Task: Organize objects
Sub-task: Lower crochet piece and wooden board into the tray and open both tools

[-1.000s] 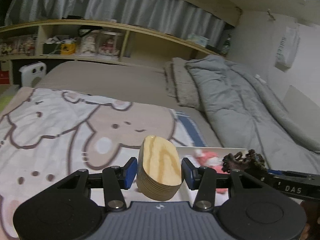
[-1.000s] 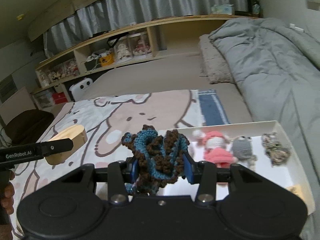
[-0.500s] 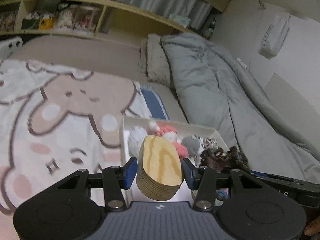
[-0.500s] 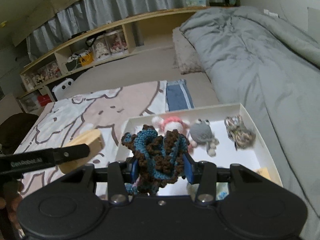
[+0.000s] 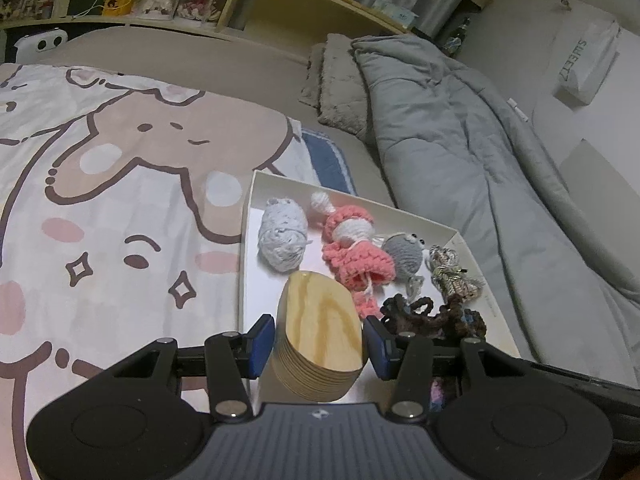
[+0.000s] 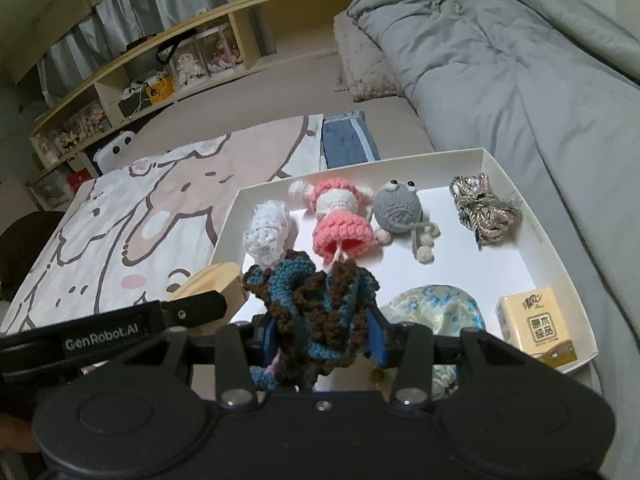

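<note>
A: Box [image 6: 532,216] first. How does it sit against the pictures from a second ago?

B: It fills much more of both views. Then only its near edge showed behind the left tongs [image 5: 318,336]; now the whole white box lies below them on the bed, beside the cartoon blanket [image 5: 100,200].

A: And what the tongs carry?

B: Unchanged. The left tongs stay closed on the wooden block [image 5: 320,332], its sides pressed by the blue pads [image 5: 262,338]. The block hangs over the box's near left corner. The right tongs [image 6: 320,332] keep their grip on the brown and blue crochet bundle [image 6: 312,304], which hangs over the box's near edge; whether it touches the floor of the box cannot be told.

A: What lies in the box?

B: Along the far side, a pale yarn ball [image 6: 267,232], a pink crochet doll [image 6: 340,220], a grey crochet creature [image 6: 398,208] and a tangle of mottled cord [image 6: 482,208]. Nearer the right tongs are a blue and cream crochet piece [image 6: 436,308] and a small yellow tissue pack [image 6: 538,326] in the near right corner.

A: Anything in the way?

B: The bundle hides the middle of the box from the right wrist camera, and the left tongs' arm crosses that view's lower left. A grey duvet [image 5: 460,140] lies to the right of the box, and a wooden shelf [image 6: 240,28] runs behind the bed.
</note>
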`<state>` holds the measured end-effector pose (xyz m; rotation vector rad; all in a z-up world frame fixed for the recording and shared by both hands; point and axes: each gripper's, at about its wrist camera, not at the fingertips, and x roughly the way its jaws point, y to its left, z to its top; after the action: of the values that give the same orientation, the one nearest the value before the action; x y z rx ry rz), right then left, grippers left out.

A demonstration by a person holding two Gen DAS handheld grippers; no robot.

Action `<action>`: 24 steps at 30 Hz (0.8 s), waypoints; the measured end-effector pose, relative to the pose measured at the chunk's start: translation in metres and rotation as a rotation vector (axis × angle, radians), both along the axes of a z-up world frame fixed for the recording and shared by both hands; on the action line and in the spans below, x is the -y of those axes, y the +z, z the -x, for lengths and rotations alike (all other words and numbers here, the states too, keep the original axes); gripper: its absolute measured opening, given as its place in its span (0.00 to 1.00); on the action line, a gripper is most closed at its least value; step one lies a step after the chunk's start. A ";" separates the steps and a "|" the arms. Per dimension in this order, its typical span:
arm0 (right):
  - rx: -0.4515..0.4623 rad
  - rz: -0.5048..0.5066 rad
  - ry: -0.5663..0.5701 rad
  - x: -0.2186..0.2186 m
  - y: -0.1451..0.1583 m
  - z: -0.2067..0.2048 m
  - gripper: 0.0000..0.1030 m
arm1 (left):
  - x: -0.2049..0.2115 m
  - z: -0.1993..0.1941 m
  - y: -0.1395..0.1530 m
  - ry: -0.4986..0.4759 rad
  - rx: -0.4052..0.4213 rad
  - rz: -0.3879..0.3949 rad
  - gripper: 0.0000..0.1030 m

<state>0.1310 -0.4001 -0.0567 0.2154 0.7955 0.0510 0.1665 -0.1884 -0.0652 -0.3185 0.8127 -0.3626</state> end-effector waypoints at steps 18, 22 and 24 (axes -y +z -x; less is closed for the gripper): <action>-0.135 -0.010 -0.043 -0.003 -0.012 -0.007 0.56 | -0.002 -0.001 -0.003 -0.038 -0.080 -0.065 0.55; -0.134 -0.004 -0.052 -0.002 -0.009 -0.005 0.57 | -0.004 0.001 -0.002 -0.047 -0.082 -0.087 0.55; -0.131 0.006 -0.046 -0.002 -0.006 -0.002 0.57 | -0.006 0.003 -0.001 -0.062 -0.085 -0.103 0.56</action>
<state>0.1330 -0.3985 -0.0630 0.2330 0.9208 -0.0092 0.1635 -0.1823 -0.0661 -0.2143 0.9225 -0.3657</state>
